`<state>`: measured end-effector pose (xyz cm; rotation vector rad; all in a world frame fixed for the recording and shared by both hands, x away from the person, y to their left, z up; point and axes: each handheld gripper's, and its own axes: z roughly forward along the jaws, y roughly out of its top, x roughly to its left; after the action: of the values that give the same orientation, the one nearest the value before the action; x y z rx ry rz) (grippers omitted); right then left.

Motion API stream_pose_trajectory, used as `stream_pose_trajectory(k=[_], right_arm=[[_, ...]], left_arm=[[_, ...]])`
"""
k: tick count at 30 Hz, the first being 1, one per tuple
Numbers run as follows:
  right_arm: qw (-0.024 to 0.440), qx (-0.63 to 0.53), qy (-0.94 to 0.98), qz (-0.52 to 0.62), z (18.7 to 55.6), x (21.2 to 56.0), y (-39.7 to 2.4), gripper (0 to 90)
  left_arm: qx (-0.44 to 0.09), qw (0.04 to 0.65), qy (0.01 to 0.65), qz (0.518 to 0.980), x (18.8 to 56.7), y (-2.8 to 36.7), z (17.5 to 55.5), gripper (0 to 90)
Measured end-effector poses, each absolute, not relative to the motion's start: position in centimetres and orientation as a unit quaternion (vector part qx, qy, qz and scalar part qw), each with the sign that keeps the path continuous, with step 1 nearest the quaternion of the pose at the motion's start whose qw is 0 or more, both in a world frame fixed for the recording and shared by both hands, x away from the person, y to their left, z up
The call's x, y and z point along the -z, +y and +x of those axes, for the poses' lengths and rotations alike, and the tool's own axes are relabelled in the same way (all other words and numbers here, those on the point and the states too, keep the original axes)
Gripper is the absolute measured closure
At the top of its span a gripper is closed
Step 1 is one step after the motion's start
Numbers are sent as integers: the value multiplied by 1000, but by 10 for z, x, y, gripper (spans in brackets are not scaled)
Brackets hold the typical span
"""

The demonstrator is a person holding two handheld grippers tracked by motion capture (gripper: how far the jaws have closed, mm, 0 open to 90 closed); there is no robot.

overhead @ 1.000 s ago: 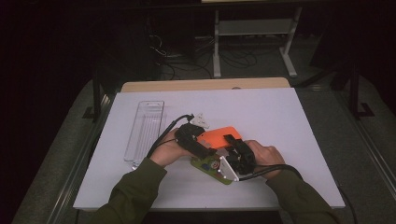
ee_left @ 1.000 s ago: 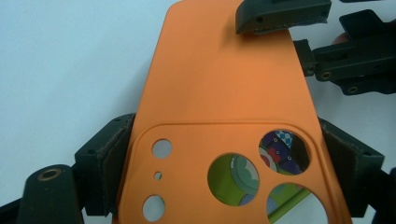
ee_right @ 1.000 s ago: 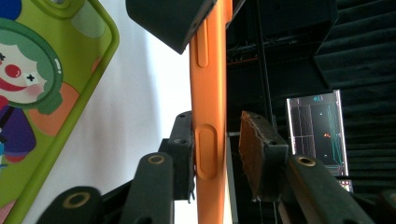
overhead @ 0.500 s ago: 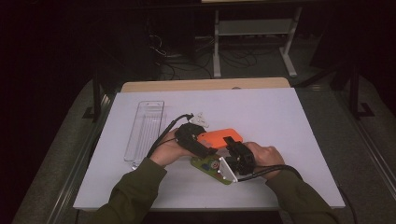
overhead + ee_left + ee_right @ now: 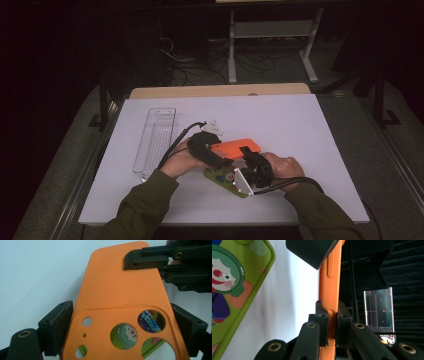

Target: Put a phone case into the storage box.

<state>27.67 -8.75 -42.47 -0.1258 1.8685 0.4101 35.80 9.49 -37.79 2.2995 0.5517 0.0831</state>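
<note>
Currently the orange phone case is held above the white table, over a green cartoon-print case. Its long axis runs away from the left gripper, camera-cutout end nearest that gripper, plain end pointing toward the right gripper. Left jaws flank the cutout end's two long edges and have just been opening; whether the pads still touch I cannot tell. Right jaws are clamped across the case's thin edge, having just closed. Clear tray sits well left.
</note>
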Motion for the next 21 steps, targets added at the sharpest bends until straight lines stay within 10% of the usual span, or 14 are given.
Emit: stream_pose_trajectory(k=[7, 21], right_arm=[[570, -175, 801, -54, 277, 425, -88, 824], [554, -185, 811, -25, 281, 425, -93, 821]], left_arm=[[-26, 380, 219, 898, 373, 102, 361, 1], [-27, 377, 207, 902, 366, 119, 362, 0]])
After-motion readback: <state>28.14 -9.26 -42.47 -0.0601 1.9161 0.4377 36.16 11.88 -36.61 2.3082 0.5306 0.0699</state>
